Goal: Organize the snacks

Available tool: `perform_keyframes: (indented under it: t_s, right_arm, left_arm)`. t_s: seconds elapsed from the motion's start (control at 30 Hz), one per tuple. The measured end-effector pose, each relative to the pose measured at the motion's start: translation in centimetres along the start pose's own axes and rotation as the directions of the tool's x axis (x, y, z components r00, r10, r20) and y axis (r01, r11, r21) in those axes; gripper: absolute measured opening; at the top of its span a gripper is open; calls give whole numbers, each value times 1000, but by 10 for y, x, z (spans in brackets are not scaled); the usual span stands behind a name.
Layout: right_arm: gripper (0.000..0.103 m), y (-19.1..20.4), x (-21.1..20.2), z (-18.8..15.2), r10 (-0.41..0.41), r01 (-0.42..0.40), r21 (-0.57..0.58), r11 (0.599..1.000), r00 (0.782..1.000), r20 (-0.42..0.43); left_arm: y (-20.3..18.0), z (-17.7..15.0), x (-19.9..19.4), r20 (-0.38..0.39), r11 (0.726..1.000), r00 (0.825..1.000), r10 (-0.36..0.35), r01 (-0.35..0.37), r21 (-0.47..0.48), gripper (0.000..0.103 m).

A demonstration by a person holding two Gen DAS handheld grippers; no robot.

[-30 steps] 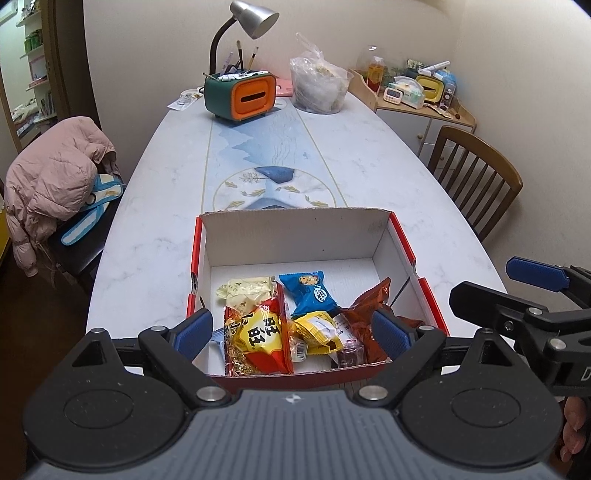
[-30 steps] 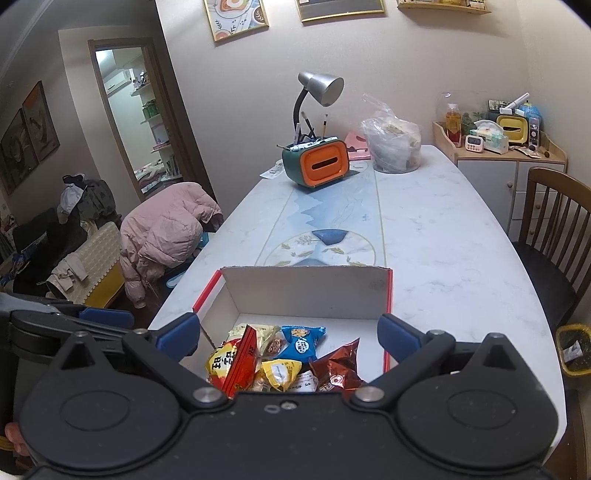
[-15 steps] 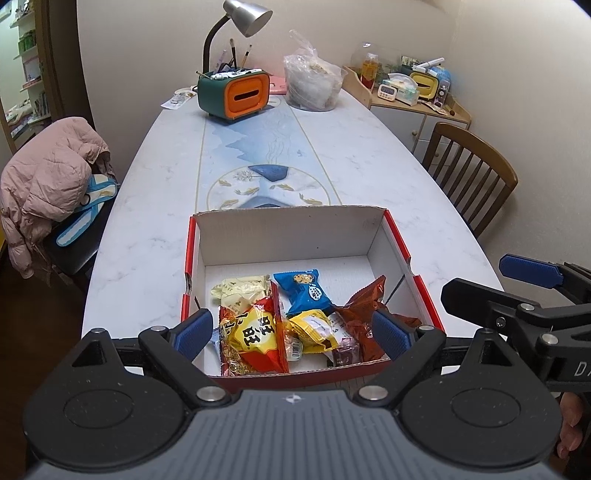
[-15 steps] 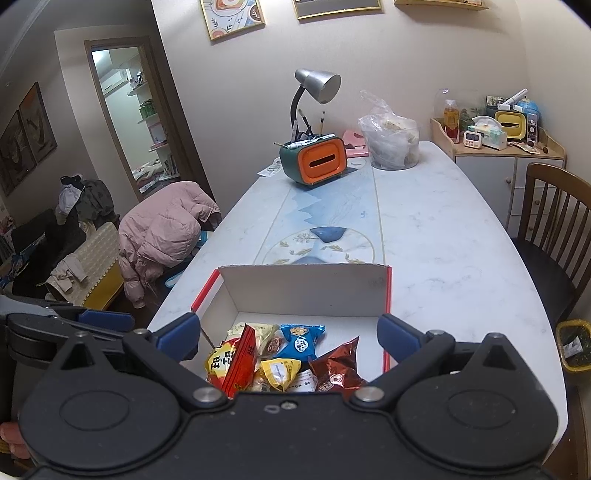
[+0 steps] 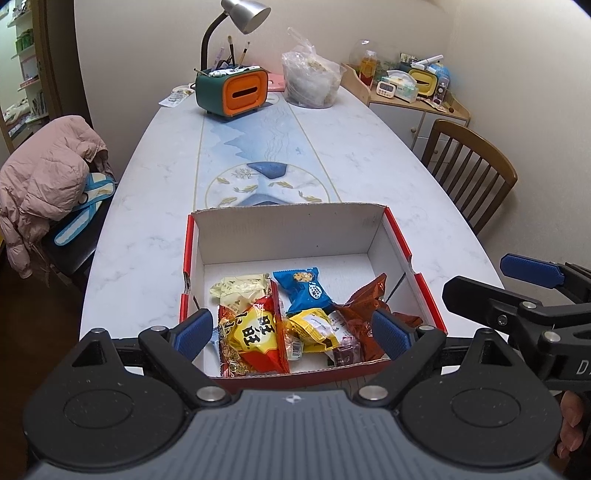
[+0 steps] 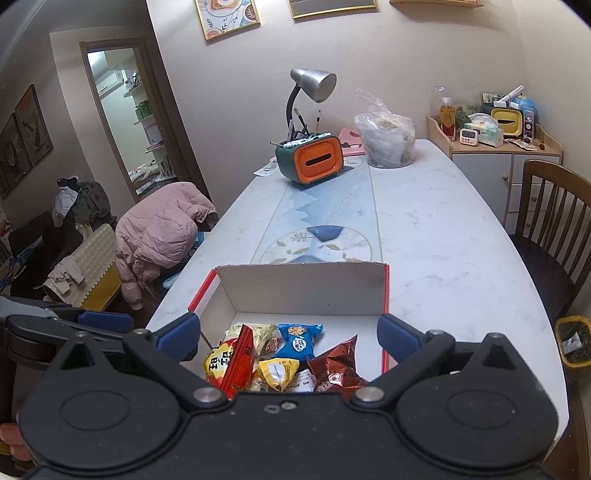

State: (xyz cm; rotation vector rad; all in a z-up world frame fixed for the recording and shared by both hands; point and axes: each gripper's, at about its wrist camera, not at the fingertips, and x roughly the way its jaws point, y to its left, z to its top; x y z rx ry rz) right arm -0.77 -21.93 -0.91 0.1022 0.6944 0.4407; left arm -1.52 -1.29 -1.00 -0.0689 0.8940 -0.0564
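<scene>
A red-and-white cardboard box (image 5: 288,229) (image 6: 303,291) stands open near the table's front edge. Inside lie several snack packs: a red-yellow bag (image 5: 255,332) (image 6: 229,362), a blue pack (image 5: 304,290) (image 6: 299,341), a small yellow pack (image 5: 312,328) (image 6: 277,373), a cream pack (image 5: 240,288) and a brown foil bag (image 5: 365,310) (image 6: 334,369). My left gripper (image 5: 293,330) hangs open over the box's near side, holding nothing. My right gripper (image 6: 288,338) is open too, empty, above the same packs; it also shows at the right (image 5: 532,280) of the left wrist view.
Farther along the marble table (image 5: 369,155) stand a green-orange tissue box with pens (image 5: 232,90), a desk lamp (image 5: 240,14) and a clear bag of food (image 5: 310,81). A wooden chair (image 5: 469,166) is on the right, a chair with a pink jacket (image 5: 44,177) on the left.
Both grippers have drawn back and risen slightly, so the box sits a little farther away. Nothing was gripped; the snacks have not moved.
</scene>
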Motion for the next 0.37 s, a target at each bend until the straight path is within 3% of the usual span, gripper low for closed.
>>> perform_keyframes:
  t_s: [0.37]
  right_arm:
    - [102, 4, 2, -2, -8, 8, 6, 1000, 1000, 3]
  left_arm:
    - [5, 0, 3, 1, 1000, 1000, -13, 13, -2, 93]
